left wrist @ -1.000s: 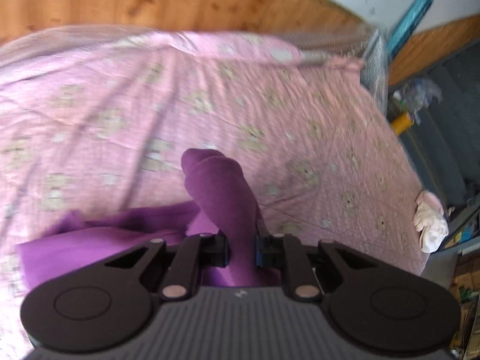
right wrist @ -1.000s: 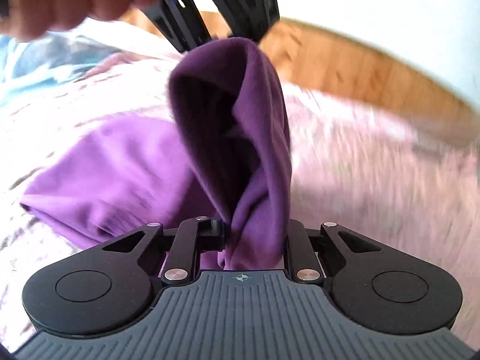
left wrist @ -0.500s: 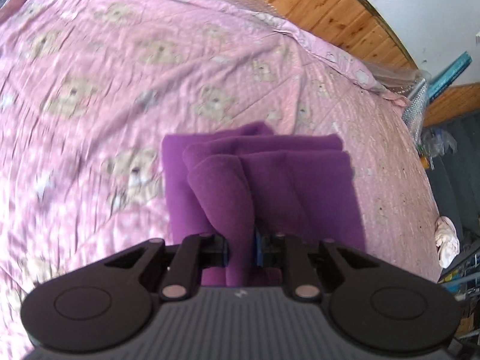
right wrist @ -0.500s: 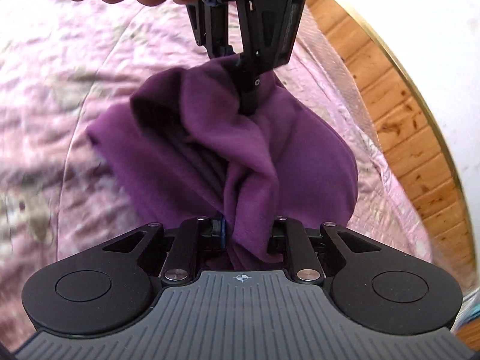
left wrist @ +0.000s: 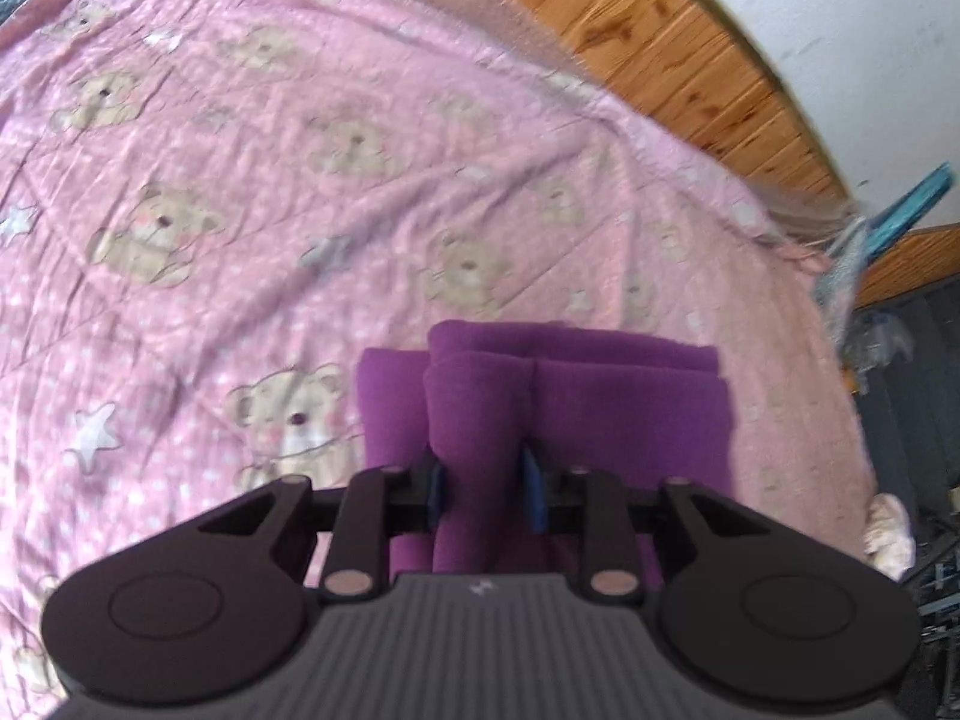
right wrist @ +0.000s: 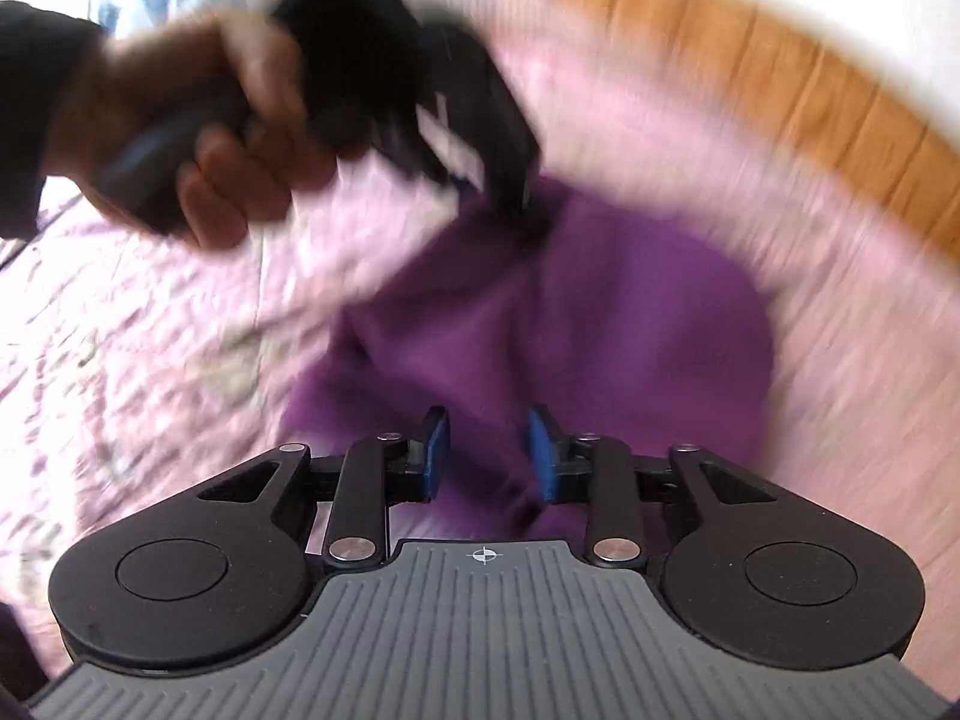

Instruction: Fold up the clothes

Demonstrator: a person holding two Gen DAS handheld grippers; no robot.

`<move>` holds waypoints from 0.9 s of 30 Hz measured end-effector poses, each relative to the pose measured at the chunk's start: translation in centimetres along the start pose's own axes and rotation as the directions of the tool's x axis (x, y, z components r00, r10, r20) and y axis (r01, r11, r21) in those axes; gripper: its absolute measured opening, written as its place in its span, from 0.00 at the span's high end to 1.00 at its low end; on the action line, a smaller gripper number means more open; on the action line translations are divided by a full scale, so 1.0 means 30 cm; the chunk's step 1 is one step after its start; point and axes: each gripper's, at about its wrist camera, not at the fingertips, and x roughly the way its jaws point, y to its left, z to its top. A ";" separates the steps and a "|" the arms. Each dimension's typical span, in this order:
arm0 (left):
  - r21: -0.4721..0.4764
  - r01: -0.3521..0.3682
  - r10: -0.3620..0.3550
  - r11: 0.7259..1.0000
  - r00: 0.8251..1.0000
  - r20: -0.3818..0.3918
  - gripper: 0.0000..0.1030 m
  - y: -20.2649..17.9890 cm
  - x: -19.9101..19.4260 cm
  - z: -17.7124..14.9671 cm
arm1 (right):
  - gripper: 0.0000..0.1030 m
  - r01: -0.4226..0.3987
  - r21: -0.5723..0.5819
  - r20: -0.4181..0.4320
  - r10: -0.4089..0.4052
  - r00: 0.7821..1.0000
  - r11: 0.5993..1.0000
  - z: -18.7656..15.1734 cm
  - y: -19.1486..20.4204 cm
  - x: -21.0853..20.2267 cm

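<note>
A purple garment point(left wrist: 630, 408) lies folded in several layers on the pink teddy-bear bedspread point(left wrist: 300, 180). My left gripper point(left wrist: 485, 492) points down at its near edge. A raised fold of purple cloth fills the gap between the blue pads and touches both, while the jaws are opening. In the blurred right wrist view the garment point(right wrist: 630, 330) is a rounded heap. My right gripper point(right wrist: 487, 456) hovers over its near side, jaws opening, pads bare, the cloth below them. At the heap's far edge the left gripper point(right wrist: 522, 222), held by a hand point(right wrist: 240, 138), dips its fingers into the cloth.
Wooden panelling point(left wrist: 660, 42) runs along the bed's far side under a white wall. Past the bed's right edge are a teal object point(left wrist: 912, 210), dark furniture and a pale cloth lump point(left wrist: 888, 534). Bedspread point(right wrist: 150, 330) stretches to the left of the garment.
The left gripper swung over and came down, laying the lifted fold onto the garment, which now lies stacked. Both pairs of jaws have widened. The cloth has slipped out of the right gripper's pads.
</note>
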 end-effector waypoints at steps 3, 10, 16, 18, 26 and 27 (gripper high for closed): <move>-0.026 -0.040 0.041 0.999 0.999 0.035 0.69 0.016 -0.074 -0.020 | 0.66 -0.159 0.114 -0.019 0.162 0.987 0.981 -0.036 -0.079 -0.062; -0.062 0.019 -0.019 0.998 1.000 0.012 0.57 -0.029 -0.168 -0.147 | 0.65 -0.108 0.378 0.190 0.037 0.981 0.920 -0.043 -0.346 -0.219; -0.036 -0.079 0.076 0.996 0.994 -0.081 0.56 -0.034 -0.088 -0.287 | 0.69 -0.111 0.413 0.020 0.113 0.993 0.904 -0.147 -0.436 -0.042; -0.064 -0.069 0.064 0.996 0.995 -0.075 0.57 -0.016 -0.117 -0.288 | 0.70 -0.144 0.408 -0.018 0.165 0.986 0.901 -0.190 -0.436 -0.086; -0.087 -0.073 0.075 0.993 0.997 0.021 0.57 -0.046 -0.164 -0.176 | 0.60 -0.271 0.698 0.207 0.176 0.962 0.663 -0.244 -0.742 -0.036; -0.067 -0.063 0.065 0.996 0.998 0.026 0.57 -0.076 -0.161 -0.158 | 0.60 -0.300 0.708 0.219 0.206 0.954 0.639 -0.250 -0.770 0.002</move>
